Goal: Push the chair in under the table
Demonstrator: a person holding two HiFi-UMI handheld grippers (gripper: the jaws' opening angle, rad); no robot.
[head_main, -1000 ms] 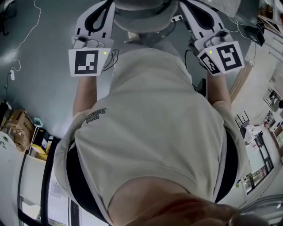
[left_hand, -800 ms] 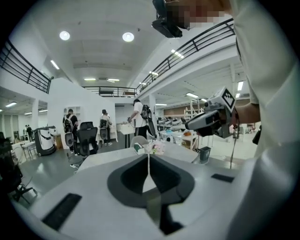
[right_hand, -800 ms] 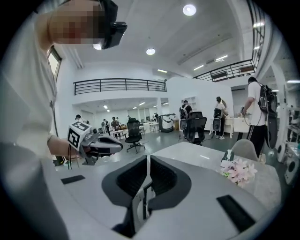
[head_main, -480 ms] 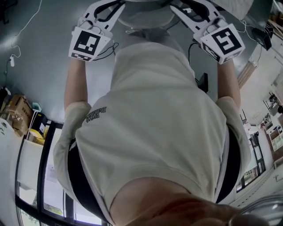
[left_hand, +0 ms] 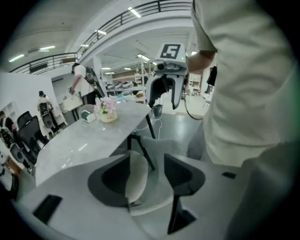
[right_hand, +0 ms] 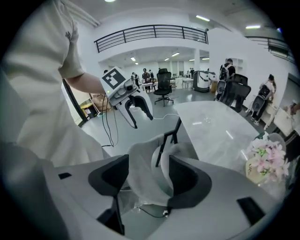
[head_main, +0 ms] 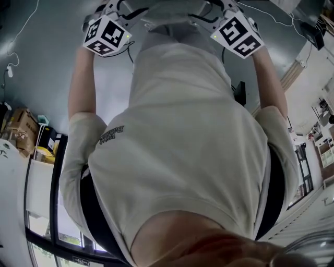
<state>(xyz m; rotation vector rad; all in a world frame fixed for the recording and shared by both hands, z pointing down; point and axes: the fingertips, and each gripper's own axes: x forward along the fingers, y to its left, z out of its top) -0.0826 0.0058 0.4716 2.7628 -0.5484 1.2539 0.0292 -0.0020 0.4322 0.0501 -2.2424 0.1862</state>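
The light grey chair (head_main: 172, 14) stands in front of the person, at the top edge of the head view. Its curved back (left_hand: 136, 176) rises between the dark pads of my left gripper (left_hand: 147, 158), closer to the left pad, with a gap on the right. My right gripper (right_hand: 149, 161) straddles the other side of the chair back (right_hand: 145, 176). Both sets of jaws are opening and no pad visibly presses the shell. The white marble table (left_hand: 89, 138) lies just beyond the chair. In the head view only the marker cubes (head_main: 107, 34) (head_main: 239, 35) show clearly.
A vase of pink flowers (right_hand: 265, 159) and a small green box (left_hand: 87, 115) stand on the table (right_hand: 215, 124). Black table legs (left_hand: 143, 152) and a cable (right_hand: 152, 213) are near the chair. Office chairs and people are in the background. The person's torso (head_main: 182, 146) fills the head view.
Both grippers have moved toward the top of the head view, down to the chair, and the arms have stretched out. Their marker cubes have tilted.
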